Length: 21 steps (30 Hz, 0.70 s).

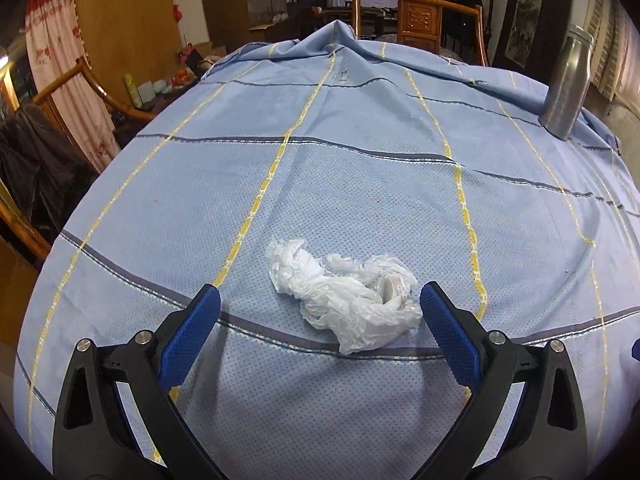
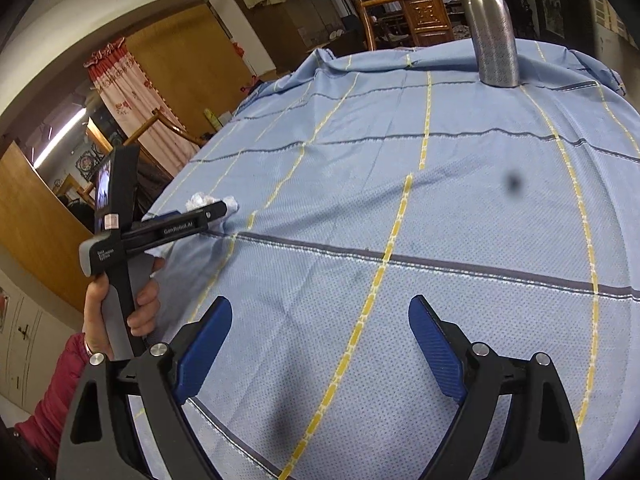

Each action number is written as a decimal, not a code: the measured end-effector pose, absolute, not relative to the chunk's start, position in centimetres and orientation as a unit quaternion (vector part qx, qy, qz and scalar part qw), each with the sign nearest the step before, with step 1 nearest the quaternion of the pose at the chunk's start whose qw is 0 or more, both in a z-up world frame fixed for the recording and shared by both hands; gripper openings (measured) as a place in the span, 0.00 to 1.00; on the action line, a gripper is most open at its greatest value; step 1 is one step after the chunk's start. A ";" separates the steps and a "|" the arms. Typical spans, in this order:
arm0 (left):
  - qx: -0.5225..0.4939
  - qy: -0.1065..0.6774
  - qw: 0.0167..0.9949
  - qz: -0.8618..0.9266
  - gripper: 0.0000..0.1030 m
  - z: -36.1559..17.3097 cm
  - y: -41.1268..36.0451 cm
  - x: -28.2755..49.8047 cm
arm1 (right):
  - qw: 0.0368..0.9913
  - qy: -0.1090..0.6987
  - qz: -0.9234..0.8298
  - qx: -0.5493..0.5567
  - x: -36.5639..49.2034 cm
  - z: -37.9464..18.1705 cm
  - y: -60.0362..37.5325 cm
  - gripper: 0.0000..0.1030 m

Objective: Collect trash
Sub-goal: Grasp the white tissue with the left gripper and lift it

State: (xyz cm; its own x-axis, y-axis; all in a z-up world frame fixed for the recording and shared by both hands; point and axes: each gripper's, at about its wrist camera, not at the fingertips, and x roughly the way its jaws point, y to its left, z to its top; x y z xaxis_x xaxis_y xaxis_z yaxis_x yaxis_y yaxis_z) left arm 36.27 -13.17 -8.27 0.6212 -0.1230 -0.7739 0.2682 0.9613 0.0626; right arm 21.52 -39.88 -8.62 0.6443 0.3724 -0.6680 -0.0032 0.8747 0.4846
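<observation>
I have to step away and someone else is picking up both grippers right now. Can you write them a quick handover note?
Left gripper: open, low over the tablecloth, fingers either side of the crumpled tissue, not yet closed on it.
Right gripper: open, empty, over bare cloth nearer the table's right side.
Metal bottle stands upright at the far right edge.
Done: nothing collected yet.
Left: close on the tissue, lift it and bin it; no bin is in view.
</observation>
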 end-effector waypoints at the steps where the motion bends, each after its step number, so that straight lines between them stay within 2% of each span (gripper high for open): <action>1: 0.086 0.421 0.896 -0.109 0.94 -8.3 -13.2 36.3 | 0.878 0.409 0.107 0.226 21.5 -8.7 -39.8 0.86; 5: 0.062 0.432 0.892 -0.117 0.92 -8.3 -12.5 36.8 | 0.879 0.410 0.104 0.222 21.5 -8.7 -39.7 0.86; 7: 0.046 0.436 0.890 -0.127 0.80 -8.3 -12.0 37.0 | 0.878 0.411 0.103 0.224 21.5 -8.8 -39.8 0.86; 9: 0.035 0.442 0.885 -0.140 0.59 -8.3 -11.8 37.1 | 0.878 0.411 0.102 0.226 21.5 -8.9 -39.9 0.86; 11: 0.028 0.442 0.883 -0.154 0.50 -8.1 -11.8 36.8 | 0.880 0.408 0.098 0.223 21.5 -8.8 -40.0 0.86; 21: 0.049 0.382 0.907 -0.169 0.48 -5.7 -12.3 33.7 | 0.884 0.399 0.092 0.226 21.6 -8.6 -40.4 0.86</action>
